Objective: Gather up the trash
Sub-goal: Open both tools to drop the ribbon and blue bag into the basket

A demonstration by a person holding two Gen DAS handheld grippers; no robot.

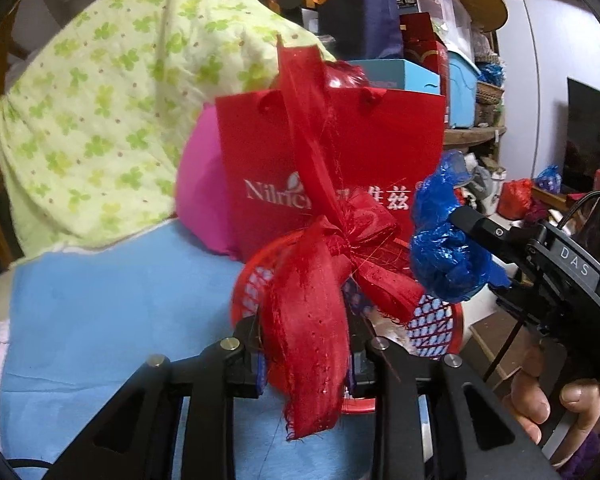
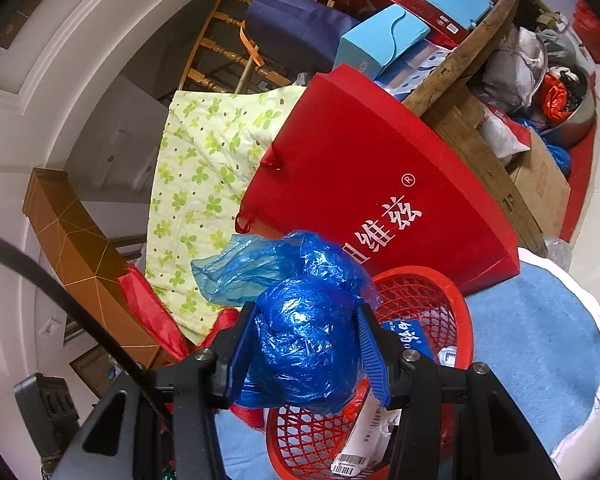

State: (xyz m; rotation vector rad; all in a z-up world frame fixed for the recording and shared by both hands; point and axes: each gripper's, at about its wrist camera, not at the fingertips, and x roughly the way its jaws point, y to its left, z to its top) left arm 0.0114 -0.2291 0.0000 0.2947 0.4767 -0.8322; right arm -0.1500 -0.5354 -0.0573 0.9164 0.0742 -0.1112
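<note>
Blue mat (image 1: 100, 312) under everything; clover quilt (image 1: 100, 92) behind at 10 o'clock in the left view. Red paper bag (image 1: 260, 148) stands at 12, just behind the red mesh basket (image 2: 424, 292), which already holds paper scraps and a barcoded packet.

Left gripper (image 1: 306, 364) is clamped on a frayed red ribbon (image 1: 312, 280); its bow and tails hang in front of the basket rim, one tail trailing below the jaws.

Right gripper (image 2: 304, 344) is clenched around a crumpled blue plastic bag (image 2: 300, 332), pads pressing both sides, loose film sticking out at 11. In the left view it sits at 3 o'clock, beside the basket, a hand (image 1: 556, 404) on the grip.

Step, as I read it: drop both bits of trash into the basket. To do it well, bring each load fully over the opening before letting go. The ribbon is long and limp, so lower it until the tails are inside, or they'll drape over the rim. The plastic is light and may cling to a pad; open wide, tip down.
</note>
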